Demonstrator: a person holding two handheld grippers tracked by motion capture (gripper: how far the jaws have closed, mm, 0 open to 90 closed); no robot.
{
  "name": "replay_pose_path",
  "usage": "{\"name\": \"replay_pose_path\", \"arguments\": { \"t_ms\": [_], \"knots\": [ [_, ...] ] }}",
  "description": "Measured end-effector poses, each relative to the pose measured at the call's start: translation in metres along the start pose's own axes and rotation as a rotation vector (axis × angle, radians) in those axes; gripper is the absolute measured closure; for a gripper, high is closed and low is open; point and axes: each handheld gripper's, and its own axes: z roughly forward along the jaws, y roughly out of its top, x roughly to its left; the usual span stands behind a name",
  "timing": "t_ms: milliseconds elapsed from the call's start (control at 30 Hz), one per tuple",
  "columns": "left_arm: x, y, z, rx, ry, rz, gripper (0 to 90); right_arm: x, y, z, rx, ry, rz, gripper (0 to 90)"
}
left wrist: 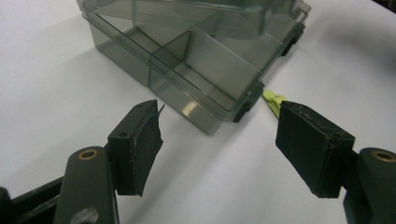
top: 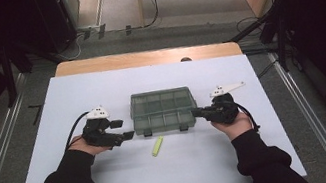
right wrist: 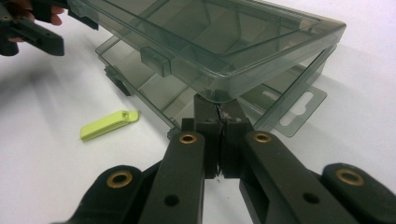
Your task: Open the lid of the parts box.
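A smoky clear plastic compartment box [top: 163, 109] lies mid-table, its lid [right wrist: 219, 42] raised at the right end above the divided tray [left wrist: 196, 60]. My right gripper [right wrist: 218, 109] is shut, and its tips touch the underside of the lid's near corner; I cannot tell whether they pinch the rim. In the high view the right gripper [top: 196, 112] meets the box's right front corner. My left gripper [left wrist: 219, 140] is open and holds nothing, a short way off the box's left front corner [top: 124, 129]. A yellow-green clip [top: 157, 146] lies flat on the table in front of the box.
The white table top [top: 99, 87] reaches a wooden strip [top: 144, 56] at the far edge. Dark stands and cables crowd the floor on both sides. The clip [left wrist: 274, 100] shows just past the box's latch, and to the left of my right jaws [right wrist: 109, 124].
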Motion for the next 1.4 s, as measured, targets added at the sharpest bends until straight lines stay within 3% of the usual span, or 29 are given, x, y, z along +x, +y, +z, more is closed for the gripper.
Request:
{"name": "replay_pose_path", "arguments": {
  "t_ms": [367, 633, 1400],
  "knots": [
    [0.009, 0.004, 0.004, -0.038, -0.009, -0.017, 30.1, 0.000, 0.006, -0.001, -0.013, 0.008, -0.005, 89.4],
    [0.009, 0.012, 0.007, -0.033, -0.033, 0.006, 30.0, -0.001, 0.011, -0.005, -0.025, 0.006, -0.016, 89.5],
    [0.023, 0.029, 0.015, -0.048, 0.036, -0.007, 32.4, -0.003, 0.024, -0.005, -0.074, -0.014, -0.025, 89.3]
  ]
}}
